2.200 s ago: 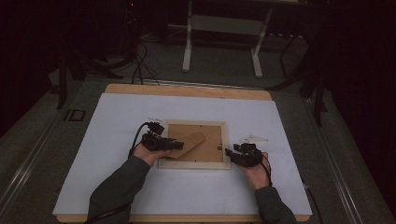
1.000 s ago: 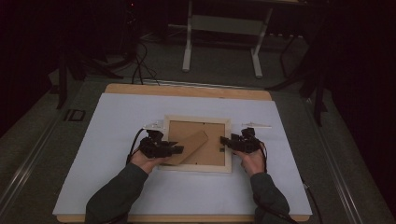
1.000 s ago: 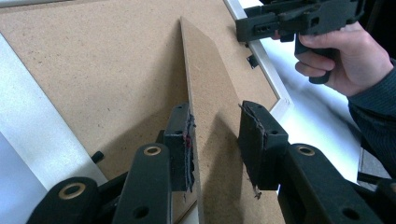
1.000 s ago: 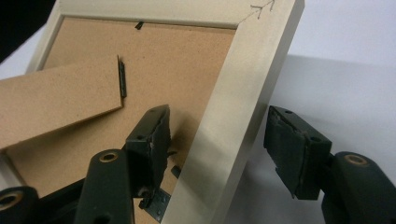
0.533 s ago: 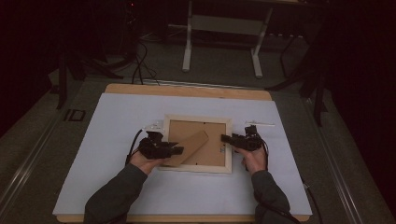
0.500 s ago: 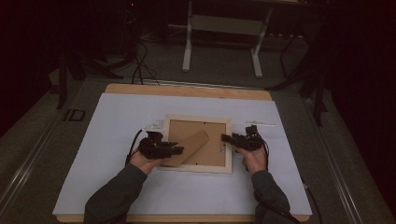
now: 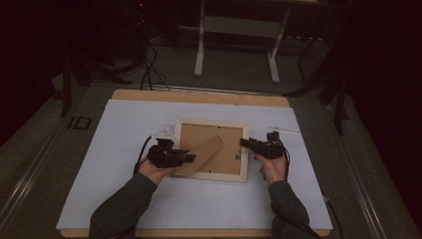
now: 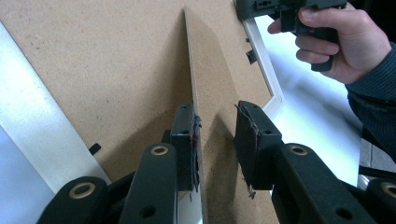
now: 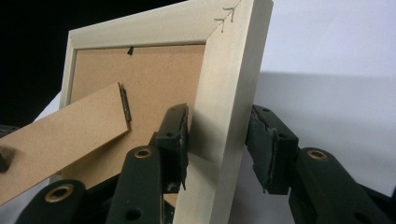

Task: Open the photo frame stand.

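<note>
A pale wooden picture frame (image 7: 211,122) lies face down on the white sheet, brown backing board (image 7: 199,135) up. Its cardboard stand leg (image 7: 206,149) slants toward the lower left. My left gripper (image 7: 191,158) is at the leg's free end. In the left gripper view the left gripper (image 8: 215,116) is open astride the leg's thin edge (image 8: 192,84), which rests against one pad (image 8: 195,135). My right gripper (image 7: 244,143) reaches the frame's right side. The right gripper view shows it (image 9: 219,121) open around the frame rail (image 9: 229,84), beside the stand leg (image 9: 65,130).
A white sheet (image 7: 124,129) covers the wooden table (image 7: 199,95). A thin white strip (image 7: 283,130) lies right of the frame and a small white scrap (image 7: 161,133) at its left corner. Metal stand legs (image 7: 200,50) and cables (image 7: 147,59) stand on the dark floor behind.
My right gripper has moved up and left from the frame's lower right corner to its right rail. The left gripper has stayed at the stand leg.
</note>
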{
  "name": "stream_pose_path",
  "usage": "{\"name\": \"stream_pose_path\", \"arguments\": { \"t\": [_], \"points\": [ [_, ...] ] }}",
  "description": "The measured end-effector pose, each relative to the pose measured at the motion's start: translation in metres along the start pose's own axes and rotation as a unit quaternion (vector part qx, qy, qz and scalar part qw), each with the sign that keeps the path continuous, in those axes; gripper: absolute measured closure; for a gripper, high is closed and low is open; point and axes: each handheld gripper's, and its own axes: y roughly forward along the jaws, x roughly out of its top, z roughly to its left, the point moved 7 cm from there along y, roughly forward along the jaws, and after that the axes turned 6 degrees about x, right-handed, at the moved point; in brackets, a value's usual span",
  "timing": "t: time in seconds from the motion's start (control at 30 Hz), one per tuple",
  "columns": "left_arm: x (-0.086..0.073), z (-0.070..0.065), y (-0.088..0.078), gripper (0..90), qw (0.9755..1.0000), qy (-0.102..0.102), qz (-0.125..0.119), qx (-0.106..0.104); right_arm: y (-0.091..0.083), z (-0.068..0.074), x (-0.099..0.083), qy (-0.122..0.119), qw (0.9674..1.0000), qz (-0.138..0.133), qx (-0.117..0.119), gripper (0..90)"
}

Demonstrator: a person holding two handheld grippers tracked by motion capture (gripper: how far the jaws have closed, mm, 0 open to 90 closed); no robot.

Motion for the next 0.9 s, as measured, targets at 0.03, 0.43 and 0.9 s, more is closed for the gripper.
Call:
{"name": "stream_pose_path", "arguments": {
  "t": [0.03, 0.43, 0.9],
  "points": [
    [0.0, 0.0, 0.0, 71.6, 1.0, 0.0, -0.001, 0.001, -0.001, 0.001, 0.002, 0.0, 1.0, -0.003, -0.001, 59.6],
    [0.007, 0.005, 0.002, 74.0, 0.9998, 0.0, -0.004, 0.017, 0.0, 0.004, 0.016, -0.018, 0.9996, -0.018, -0.013, 61.1],
    [0.017, 0.006, 0.005, 75.8, 0.9993, 0.008, -0.015, 0.034, -0.002, 0.007, 0.032, -0.05, 0.9973, -0.037, -0.04, 62.1]
  ]
}}
